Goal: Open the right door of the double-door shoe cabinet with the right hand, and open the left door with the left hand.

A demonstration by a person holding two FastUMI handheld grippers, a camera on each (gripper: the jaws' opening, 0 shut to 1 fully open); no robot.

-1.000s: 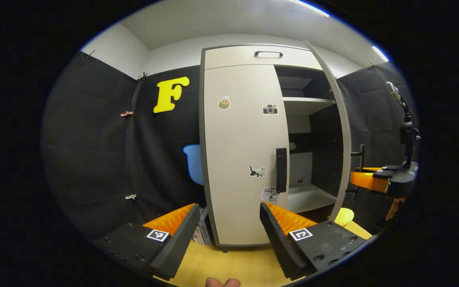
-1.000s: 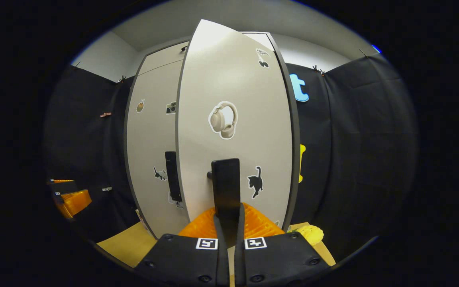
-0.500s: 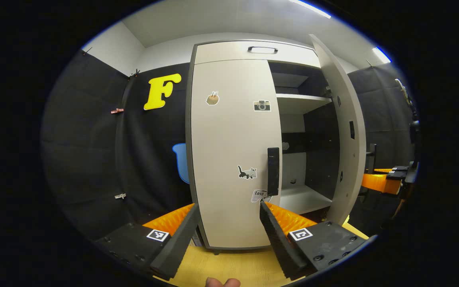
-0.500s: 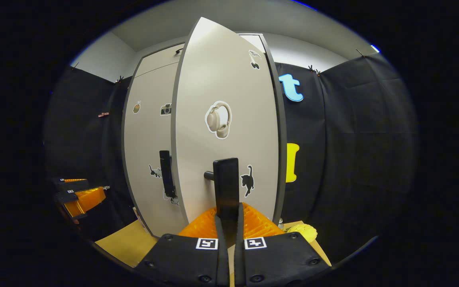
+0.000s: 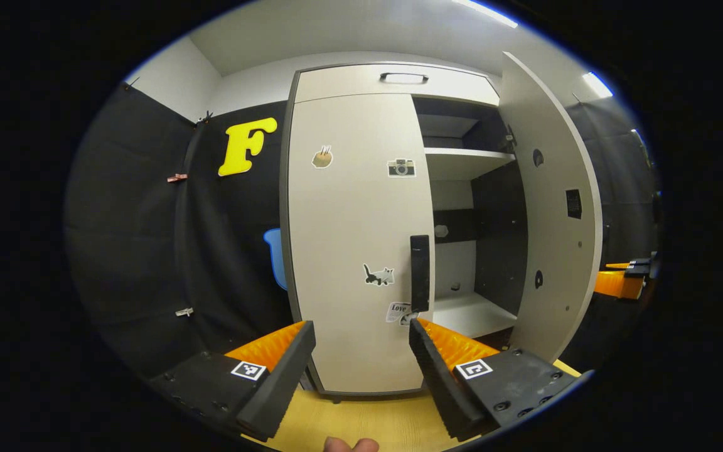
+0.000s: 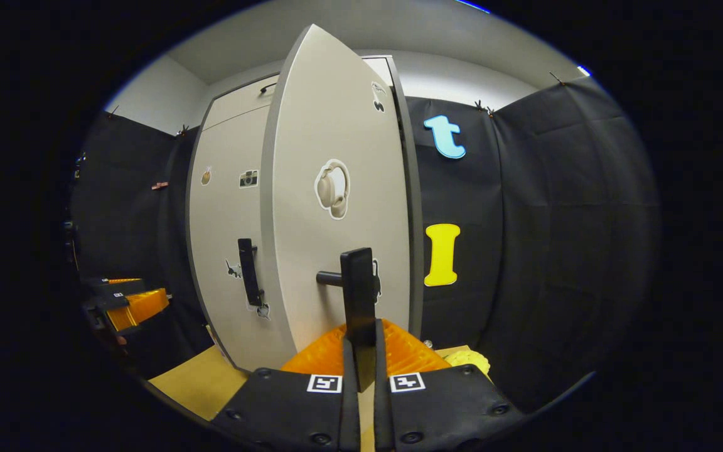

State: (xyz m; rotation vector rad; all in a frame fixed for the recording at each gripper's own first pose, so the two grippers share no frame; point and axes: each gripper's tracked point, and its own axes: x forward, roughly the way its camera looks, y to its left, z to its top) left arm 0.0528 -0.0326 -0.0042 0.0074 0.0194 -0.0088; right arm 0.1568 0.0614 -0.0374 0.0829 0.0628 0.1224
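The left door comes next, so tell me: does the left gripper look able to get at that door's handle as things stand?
Probably yes. The left gripper is open and faces the shut left door; its handle stands just above one finger, with nothing between. The right door is swung well aside.

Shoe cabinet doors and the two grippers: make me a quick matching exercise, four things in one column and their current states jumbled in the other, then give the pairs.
Things
1. right door
2. left door
3. right gripper
4. left gripper

States
A. closed flat against the cabinet
B. fingers spread apart, holding nothing
C. swung open, shelves showing behind it
D. clamped on a black door handle

Pairs: 1-C, 2-A, 3-D, 4-B
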